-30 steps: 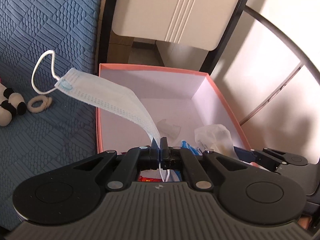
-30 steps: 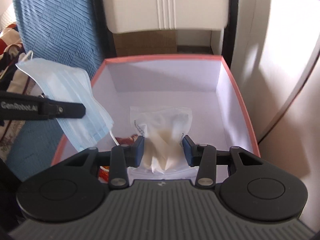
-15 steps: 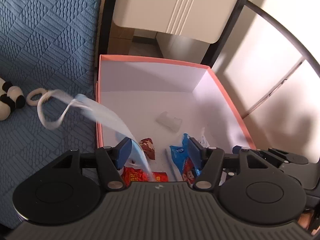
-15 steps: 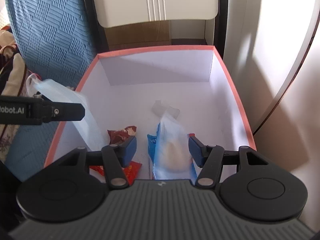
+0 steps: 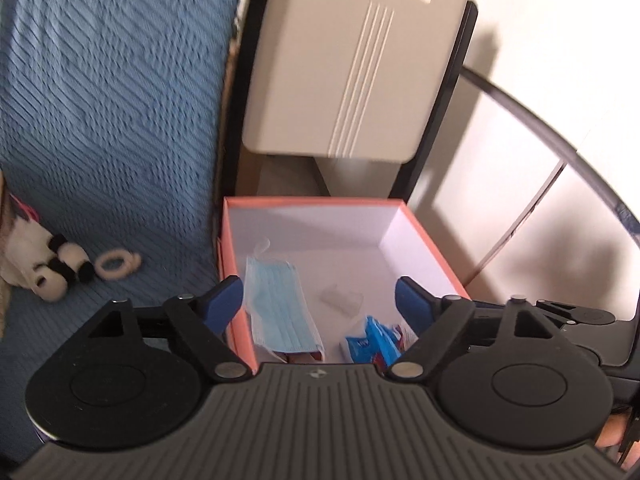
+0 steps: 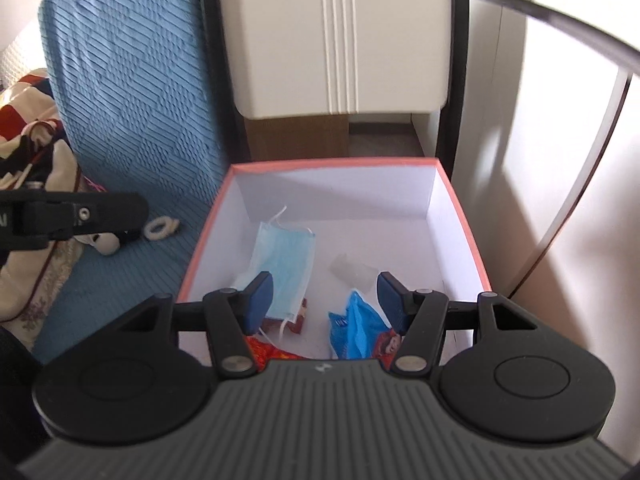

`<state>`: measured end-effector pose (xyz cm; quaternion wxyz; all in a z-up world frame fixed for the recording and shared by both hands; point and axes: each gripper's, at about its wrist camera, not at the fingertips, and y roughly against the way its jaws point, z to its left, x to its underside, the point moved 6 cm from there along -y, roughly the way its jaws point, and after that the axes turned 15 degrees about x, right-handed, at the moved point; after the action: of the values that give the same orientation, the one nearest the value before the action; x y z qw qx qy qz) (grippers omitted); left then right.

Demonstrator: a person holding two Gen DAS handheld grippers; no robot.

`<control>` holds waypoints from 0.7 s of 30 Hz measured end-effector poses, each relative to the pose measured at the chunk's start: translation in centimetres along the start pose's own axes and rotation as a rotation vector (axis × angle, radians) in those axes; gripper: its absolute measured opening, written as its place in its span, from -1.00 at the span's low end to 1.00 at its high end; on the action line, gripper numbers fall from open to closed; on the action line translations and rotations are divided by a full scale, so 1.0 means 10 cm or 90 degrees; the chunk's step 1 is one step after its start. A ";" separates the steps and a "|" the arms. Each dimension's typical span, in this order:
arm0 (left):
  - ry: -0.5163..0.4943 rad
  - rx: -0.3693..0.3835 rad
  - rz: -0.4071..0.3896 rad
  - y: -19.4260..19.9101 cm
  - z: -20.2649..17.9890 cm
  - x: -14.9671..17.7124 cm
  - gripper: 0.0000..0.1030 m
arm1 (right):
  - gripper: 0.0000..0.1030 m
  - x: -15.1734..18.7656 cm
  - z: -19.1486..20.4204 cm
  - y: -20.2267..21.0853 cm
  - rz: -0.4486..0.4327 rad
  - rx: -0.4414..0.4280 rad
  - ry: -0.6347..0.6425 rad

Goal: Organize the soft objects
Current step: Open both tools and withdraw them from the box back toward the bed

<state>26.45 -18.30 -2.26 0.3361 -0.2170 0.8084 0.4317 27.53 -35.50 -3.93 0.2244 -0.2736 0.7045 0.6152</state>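
Just beyond the two claws, inside the pink-rimmed box (image 5: 424, 232) (image 6: 460, 216), the pale blue face mask (image 5: 280, 312) (image 6: 286, 268) lies flat on the white floor along the left wall, pleats showing, one white ear loop curling toward the far corner and another trailing off its near edge. The left claw (image 5: 318, 298) hangs over the box's near edge with its blue-padded fingers spread wide and nothing between them; the right claw (image 6: 324, 292) is likewise spread wide and holds nothing. A second ago the left claw was pinched on the mask, which streamed out over the bed, and the right claw clamped a crumpled clear bag; half a second ago both had let go and the mask was falling past the left wall. Near the mask's lower end sit red snack packets (image 6: 272, 350), partly under it, and to the right a blue packet (image 5: 372, 344) (image 6: 354, 330). A little farther in lies a small clear plastic piece (image 5: 340, 298) (image 6: 354, 272). Left of the box, on the blue quilted bed (image 5: 112, 120) (image 6: 132, 92), rest a white hair tie (image 5: 118, 264) (image 6: 162, 227) and a black-and-white plush toy (image 5: 40, 264). Behind the box stands a cream panel (image 5: 348, 64) (image 6: 340, 36).
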 end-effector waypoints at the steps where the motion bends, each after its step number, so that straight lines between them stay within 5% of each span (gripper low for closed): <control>1: -0.003 0.000 -0.007 0.07 0.00 -0.02 0.74 | 0.17 -0.02 0.02 0.04 -0.004 -0.002 0.000; 5: -0.018 -0.009 -0.035 0.33 0.03 -0.06 0.77 | 0.63 -0.07 0.12 0.20 -0.026 -0.003 -0.003; 21: -0.045 -0.095 -0.112 1.17 0.61 0.13 0.78 | 0.63 0.23 0.88 0.61 -0.062 -0.047 0.032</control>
<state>20.18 -6.97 0.80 0.3837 -0.2961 0.7394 0.4673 21.62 -26.49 -2.17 0.2259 -0.3308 0.6725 0.6223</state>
